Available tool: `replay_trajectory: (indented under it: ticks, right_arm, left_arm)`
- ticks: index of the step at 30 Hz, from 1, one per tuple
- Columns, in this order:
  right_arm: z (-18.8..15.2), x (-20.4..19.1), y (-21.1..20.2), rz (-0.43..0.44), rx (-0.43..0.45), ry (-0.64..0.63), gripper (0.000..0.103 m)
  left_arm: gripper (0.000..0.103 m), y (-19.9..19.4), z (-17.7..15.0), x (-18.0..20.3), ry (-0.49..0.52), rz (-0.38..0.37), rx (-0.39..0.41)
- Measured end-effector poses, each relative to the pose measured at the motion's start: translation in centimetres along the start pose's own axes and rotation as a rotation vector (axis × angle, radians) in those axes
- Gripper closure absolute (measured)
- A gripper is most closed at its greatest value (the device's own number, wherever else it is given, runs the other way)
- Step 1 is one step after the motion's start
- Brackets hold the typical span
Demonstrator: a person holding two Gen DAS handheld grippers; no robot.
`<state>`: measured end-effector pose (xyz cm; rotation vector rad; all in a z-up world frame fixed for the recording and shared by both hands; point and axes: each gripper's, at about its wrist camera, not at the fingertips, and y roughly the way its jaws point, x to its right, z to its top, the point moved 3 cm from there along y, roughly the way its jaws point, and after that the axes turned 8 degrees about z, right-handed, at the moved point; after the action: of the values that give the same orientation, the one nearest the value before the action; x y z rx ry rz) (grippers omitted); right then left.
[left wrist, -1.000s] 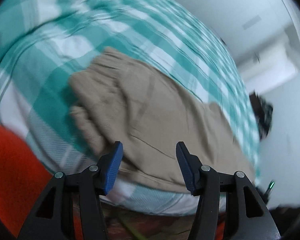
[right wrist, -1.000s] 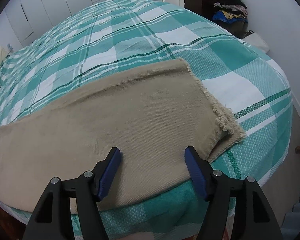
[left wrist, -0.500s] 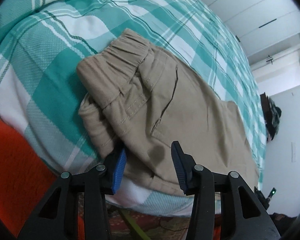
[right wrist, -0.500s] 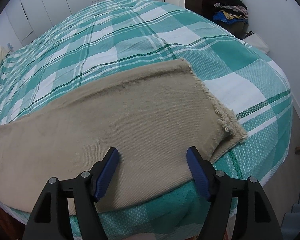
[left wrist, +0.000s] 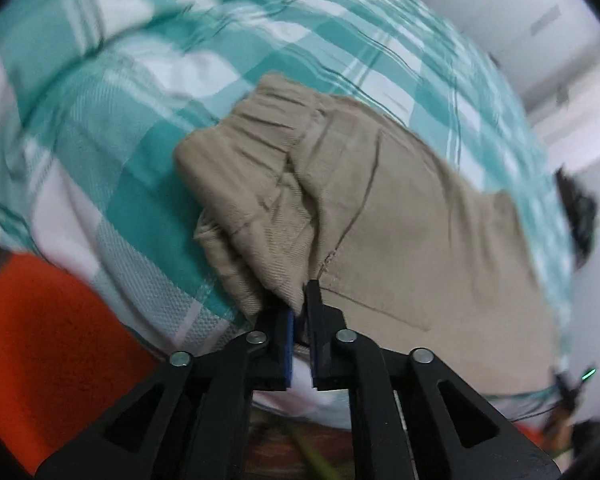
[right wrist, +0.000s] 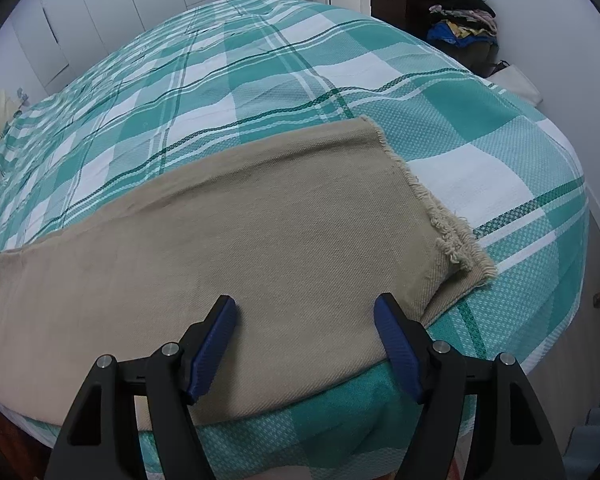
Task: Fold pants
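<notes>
Tan pants [left wrist: 400,220] lie lengthwise along the near edge of a bed with a teal and white checked cover [left wrist: 148,148]. The waistband end, with its gathered elastic, shows in the left wrist view. My left gripper [left wrist: 300,308] is shut on the near edge of the pants by the waistband, with cloth pinched between its blue pads. The right wrist view shows the leg end of the pants [right wrist: 260,240] with frayed hems [right wrist: 452,236]. Over the near edge of the leg, my right gripper [right wrist: 306,320] hovers open with nothing pinched.
An orange cloth [left wrist: 48,344] fills the lower left of the left wrist view. A dark dresser piled with clothes [right wrist: 448,12] stands beyond the bed's far right corner. White wardrobe doors [right wrist: 100,4] line the back wall. Floor [right wrist: 572,344] shows right of the bed.
The left gripper's jaws closed from wide apart onto the pants' edge near the waistband, and its view tilted and blurred. The right gripper held still and stayed open.
</notes>
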<state>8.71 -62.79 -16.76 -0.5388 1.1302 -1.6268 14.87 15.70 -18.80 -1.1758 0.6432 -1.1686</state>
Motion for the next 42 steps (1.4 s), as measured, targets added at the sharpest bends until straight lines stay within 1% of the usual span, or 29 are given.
replay_trajectory:
  ticks: [1,2,3,4,5,6,8,9,11,13,14,16,17,18,19,20,21,22,23,24,26,27,29,30,33,35,38,40,42]
  right_arm:
    - [0.0,-0.1,0.0,-0.003,0.0,-0.001,0.031]
    - [0.0,-0.1,0.0,-0.007,0.0,-0.006,0.031]
    - [0.0,0.0,0.0,-0.006,-0.002,-0.01,0.031]
    - [0.0,0.0,0.0,-0.006,-0.001,-0.013,0.031]
    - [0.0,0.1,-0.1,-0.003,0.001,-0.014,0.031]
    - [0.0,0.1,-0.1,0.001,0.005,-0.013,0.031]
    - [0.0,0.2,-0.5,0.008,0.021,-0.011,0.031]
    - [0.0,0.1,-0.9,0.01,0.038,-0.01,0.032]
    - [0.0,0.1,-2.1,0.031,0.098,-0.002,0.033]
    - [-0.1,0.8,-4.0,0.104,0.183,0.039,0.033]
    - [-0.3,1.9,-5.1,0.159,0.233,0.099,0.033]
    - [-0.9,3.7,-6.3,0.225,0.281,0.216,0.033]
    - [-1.3,4.9,-6.9,0.268,0.306,0.292,0.033]
    - [-1.6,5.4,-7.3,0.292,0.316,0.326,0.033]
    - [-1.9,5.8,-7.6,0.314,0.32,0.353,0.033]
    - [-2.2,6.0,-7.9,0.342,0.318,0.368,0.032]
    - [-2.3,6.0,-8.0,0.36,0.312,0.374,0.033]
    - [-2.4,6.0,-8.1,0.381,0.303,0.382,0.033]
    - [-2.6,6.0,-8.1,0.408,0.296,0.399,0.033]
    - [-2.7,6.1,-8.0,0.437,0.293,0.423,0.033]
    - [-3.1,6.4,-7.8,0.497,0.293,0.483,0.033]
    - [-3.3,6.6,-7.6,0.528,0.294,0.517,0.033]
    - [-3.6,7.1,-7.3,0.566,0.298,0.568,0.033]
    - [-3.7,7.3,-7.2,0.584,0.3,0.589,0.033]
    - [-4.0,8.1,-6.8,0.626,0.302,0.644,0.033]
    - [-3.9,8.7,-6.4,0.655,0.307,0.682,0.033]
    - [-3.7,9.7,-5.8,0.671,0.318,0.733,0.033]
    - [-3.4,10.5,-5.5,0.68,0.33,0.776,0.034]
    - [-2.8,10.8,-5.1,0.688,0.331,0.794,0.034]
  left_arm:
    - [0.088,-0.5,-0.1,0.3,0.027,0.019,0.005]
    - [0.076,-1.0,-0.2,0.5,0.043,0.029,0.007]
    - [0.069,-1.7,-0.3,0.7,0.053,0.041,0.017]
    - [0.055,-3.0,-0.4,0.9,0.064,0.074,0.056]
    - [0.046,-4.1,-0.5,1.1,0.074,0.106,0.096]
    - [0.045,-5.7,-0.7,1.5,0.097,0.144,0.157]
    - [0.045,-7.8,-1.1,3.1,0.159,0.162,0.233]
    - [0.045,-8.6,-1.2,4.3,0.199,0.15,0.254]
    - [0.044,-9.1,-1.3,7.3,0.289,0.101,0.26]
    - [0.043,-9.0,-2.0,11.3,0.401,0.026,0.239]
    - [0.043,-8.8,-2.7,13.8,0.472,-0.022,0.222]
    - [0.042,-8.2,-4.6,19.2,0.612,-0.098,0.192]
    - [0.042,-7.8,-5.5,21.6,0.664,-0.124,0.176]
    - [0.042,-7.2,-6.6,24.9,0.733,-0.168,0.148]
    - [0.042,-7.0,-7.4,27.1,0.777,-0.197,0.129]
    - [0.042,-6.5,-8.5,30.0,0.834,-0.231,0.117]
    - [0.042,-6.3,-9.4,32.5,0.878,-0.248,0.118]
    - [0.042,-5.6,-10.7,35.8,0.934,-0.26,0.123]
    - [0.042,-5.0,-11.5,38.0,0.959,-0.268,0.121]
    - [0.042,-4.0,-12.4,40.4,0.975,-0.286,0.099]
    - [0.042,-2.2,-14.3,43.3,0.996,-0.294,0.052]
    - [0.042,-0.9,-15.3,44.6,1.004,-0.272,0.036]
    - [0.043,1.0,-17.2,46.0,1.037,-0.256,-0.002]
    - [0.043,1.7,-18.3,46.6,1.062,-0.232,-0.001]
    - [0.043,1.4,-19.8,47.2,1.112,-0.218,0.05]
    - [0.042,1.1,-20.0,46.9,1.119,-0.222,0.054]
    - [0.038,1.3,-19.4,46.3,1.085,-0.239,0.027]
    - [0.037,1.7,-19.0,46.3,1.066,-0.247,0.017]
    - [0.036,1.9,-19.1,46.5,1.062,-0.246,0.02]
